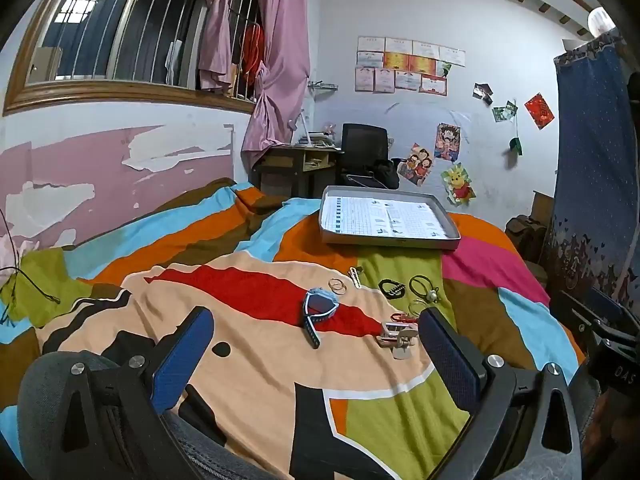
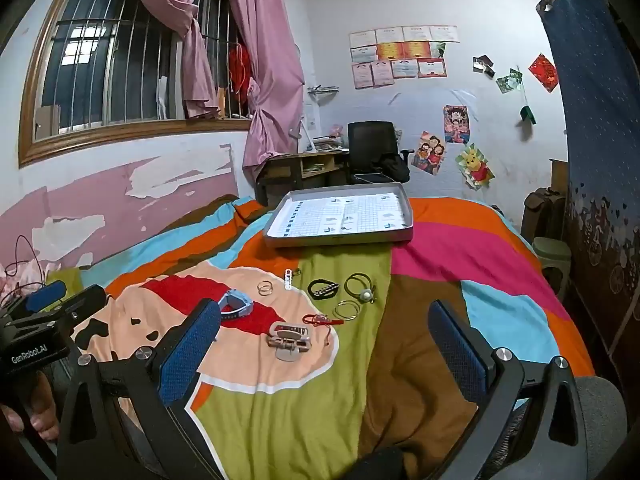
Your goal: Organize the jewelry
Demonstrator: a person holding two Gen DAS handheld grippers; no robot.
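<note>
Right wrist: patchwork bedspread (image 2: 420, 248), barred window (image 2: 120, 72).

Readable text, right wrist view: "GenRobot.AI" in white letters on the black body of my left gripper (image 2: 40, 304), seen at the left edge. Left wrist view: "DAS" legible on the black housing of my right gripper (image 1: 612, 320) at the right edge; the rest of that marking is cut off. Printed sheet in the grey tray (image 2: 400, 236) and wall certificates (image 2: 400, 56) carry print too small to read.
</note>
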